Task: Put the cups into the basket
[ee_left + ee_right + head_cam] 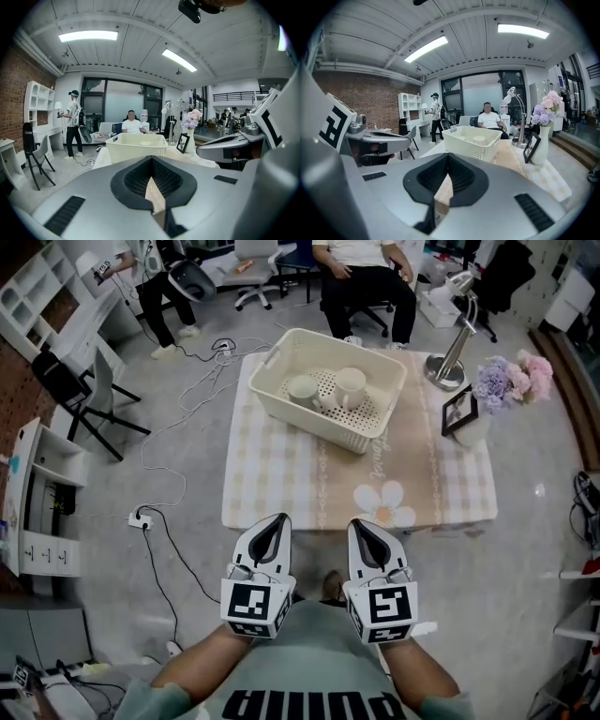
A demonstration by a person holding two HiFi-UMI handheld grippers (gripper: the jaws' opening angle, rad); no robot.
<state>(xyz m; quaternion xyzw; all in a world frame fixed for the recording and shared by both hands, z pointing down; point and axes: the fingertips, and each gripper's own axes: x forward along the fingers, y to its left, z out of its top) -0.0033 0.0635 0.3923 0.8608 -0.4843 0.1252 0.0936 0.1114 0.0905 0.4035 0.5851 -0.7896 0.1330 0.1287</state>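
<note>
Currently held: nothing, as both grippers are empty.
Left gripper (278, 520): jaws pressed together to a point, with only a thin wedge of tablecloth showing past them in the left gripper view. It is held low in front of the person's torso, its tip at the table's near edge in the head view.
Right gripper (362, 524): jaws closed on each other, with nothing between the pads. It sits just beside the left gripper at the same level and points the same way, toward the basket.
Basket (281, 401): a cream perforated plastic basket, rectangular with a flared rim. It stands on the far half of the table, turned slightly askew, well apart from both grippers.
Cups: two white cups stand upright, side by side, on the basket's holed floor.
Left cup (303, 390): the lower one, with its mouth open to the camera.
Right cup (351, 384): the taller one, just beside the left cup.
Table (272, 479): covered by a pale checked cloth with a beige band down the middle and a white flower motif (384, 503) near the front edge.
Desk lamp (452, 341): silver, at the far right corner of the table.
Picture frame (459, 412): black, propped upright to the right of the basket.
Vase of flowers (511, 381): a white vase with lilac and pink blooms, right next to the frame.
Floor: grey, with a white power strip (141, 518) and trailing cables to the left of the table.
People: a seated person (361, 273) is beyond the table, and a standing person (150, 287) is at the far left by a white shelf.
</note>
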